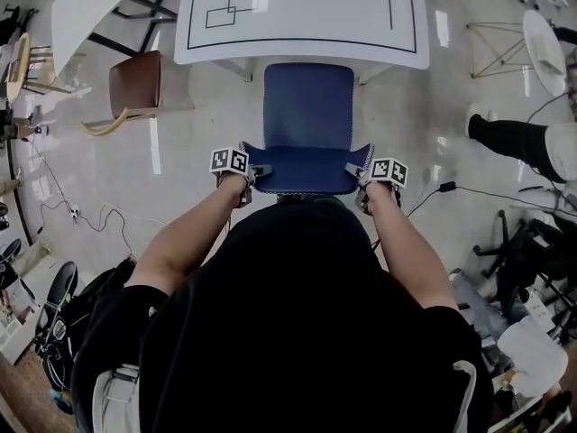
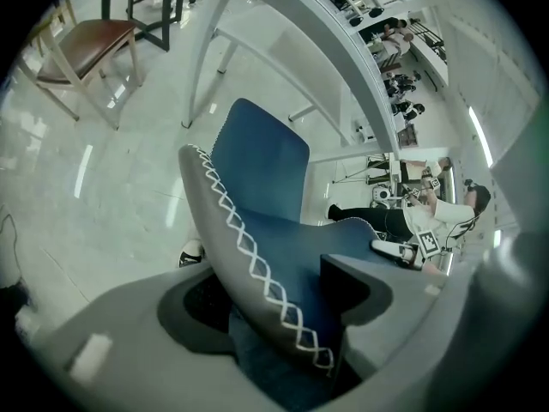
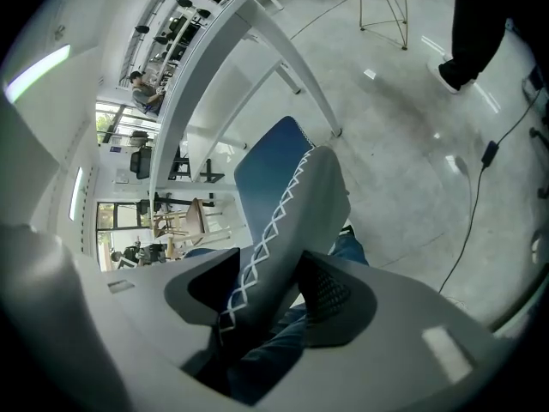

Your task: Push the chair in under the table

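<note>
A blue chair (image 1: pixel 307 106) stands in front of me, its seat partly under the white table (image 1: pixel 297 16) ahead. Its backrest (image 1: pixel 306 170) has grey ends with white cross-stitching. My left gripper (image 1: pixel 255 171) is shut on the backrest's left end. My right gripper (image 1: pixel 358 171) is shut on its right end. In the left gripper view the stitched edge (image 2: pixel 249 247) runs between the jaws of the left gripper (image 2: pixel 274 303), touching both. In the right gripper view the right gripper (image 3: pixel 270 297) holds the grey edge (image 3: pixel 292 213) the same way. My body hides the chair's base.
A wooden chair (image 1: pixel 135 84) and a second white table (image 1: pixel 86 7) stand at the far left. A round white table (image 1: pixel 545 48) and a person's leg (image 1: pixel 514 138) are at the right. Cables (image 1: pixel 81 215) cross the floor on the left, a black cable (image 1: pixel 469 189) on the right.
</note>
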{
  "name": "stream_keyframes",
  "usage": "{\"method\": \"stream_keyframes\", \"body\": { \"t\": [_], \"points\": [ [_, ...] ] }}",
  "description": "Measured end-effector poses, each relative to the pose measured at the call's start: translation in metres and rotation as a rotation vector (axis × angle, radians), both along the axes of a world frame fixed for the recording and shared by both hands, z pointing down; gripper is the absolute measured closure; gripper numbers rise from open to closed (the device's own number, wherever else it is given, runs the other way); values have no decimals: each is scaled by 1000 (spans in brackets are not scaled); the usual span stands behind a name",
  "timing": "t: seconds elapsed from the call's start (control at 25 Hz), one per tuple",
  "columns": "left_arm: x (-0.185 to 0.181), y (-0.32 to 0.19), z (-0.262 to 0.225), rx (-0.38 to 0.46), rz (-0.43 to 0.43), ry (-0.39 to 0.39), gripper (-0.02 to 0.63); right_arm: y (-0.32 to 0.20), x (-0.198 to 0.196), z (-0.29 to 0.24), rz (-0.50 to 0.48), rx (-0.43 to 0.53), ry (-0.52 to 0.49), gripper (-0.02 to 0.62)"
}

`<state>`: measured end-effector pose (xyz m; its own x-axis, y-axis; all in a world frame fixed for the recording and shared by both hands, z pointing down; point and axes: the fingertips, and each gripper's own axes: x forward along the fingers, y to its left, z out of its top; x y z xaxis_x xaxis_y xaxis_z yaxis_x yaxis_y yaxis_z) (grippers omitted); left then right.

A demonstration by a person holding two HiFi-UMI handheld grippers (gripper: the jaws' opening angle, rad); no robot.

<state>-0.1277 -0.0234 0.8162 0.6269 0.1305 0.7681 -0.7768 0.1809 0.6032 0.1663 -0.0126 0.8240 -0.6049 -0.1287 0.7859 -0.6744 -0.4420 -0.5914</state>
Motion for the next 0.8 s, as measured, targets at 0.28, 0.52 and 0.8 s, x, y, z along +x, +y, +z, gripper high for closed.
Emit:
{"method": "stream_keyframes", "body": {
  "t": [0.28, 0.52, 0.8],
  "points": [
    [5, -65, -1, 101, -26, -12, 184, -46, 7, 0, -17, 43, 12, 345],
    [9, -113, -3, 149, -49, -16, 189, -86, 11, 0, -12, 51, 23, 347],
    [6, -145, -2, 149, -76, -13, 189, -134, 11, 0, -20, 72, 33, 347]
  ]
}}
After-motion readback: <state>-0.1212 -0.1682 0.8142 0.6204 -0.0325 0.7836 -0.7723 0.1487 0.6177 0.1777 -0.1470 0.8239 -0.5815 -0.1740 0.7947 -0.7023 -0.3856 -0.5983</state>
